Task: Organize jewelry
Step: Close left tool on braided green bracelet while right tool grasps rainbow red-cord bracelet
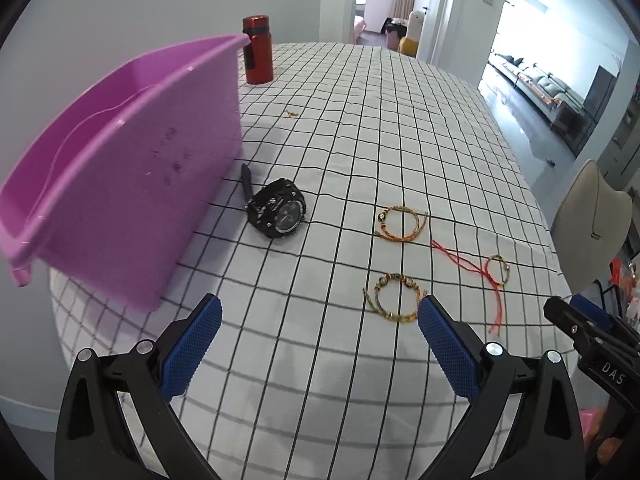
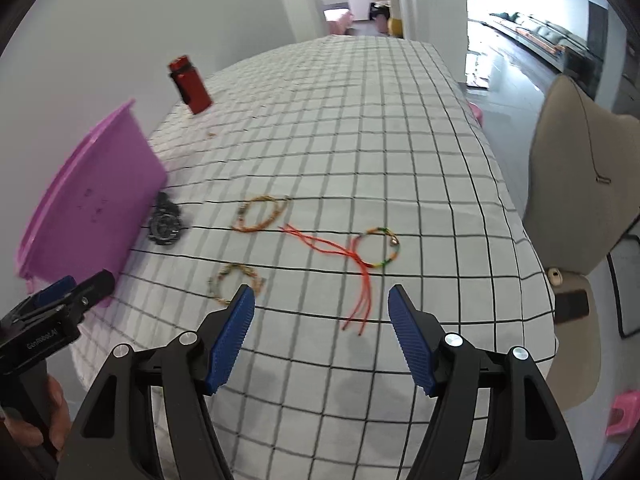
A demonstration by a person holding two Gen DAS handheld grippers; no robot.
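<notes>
We see the checked tablecloth [image 1: 360,128] spread beneath both grippers. Purple bin [image 1: 120,168] sits ahead-left of the left gripper [image 1: 320,320], whose jaws stand apart, empty. Black watch [image 1: 278,212] lies just beside the bin, ahead of that gripper. Right gripper [image 2: 322,308], jaws apart, holds nothing; red-corded bracelet [image 2: 376,250] lies just ahead of it, orange bracelet [image 2: 262,214] farther, beaded bracelet [image 2: 232,282] by its left finger.

The purple bin [image 2: 92,200] runs off the right wrist view's left edge. The black watch [image 2: 164,222] beside it is motion-smeared, and the small gold piece [image 1: 291,113], perhaps an earring, is too tiny to identify.
</notes>
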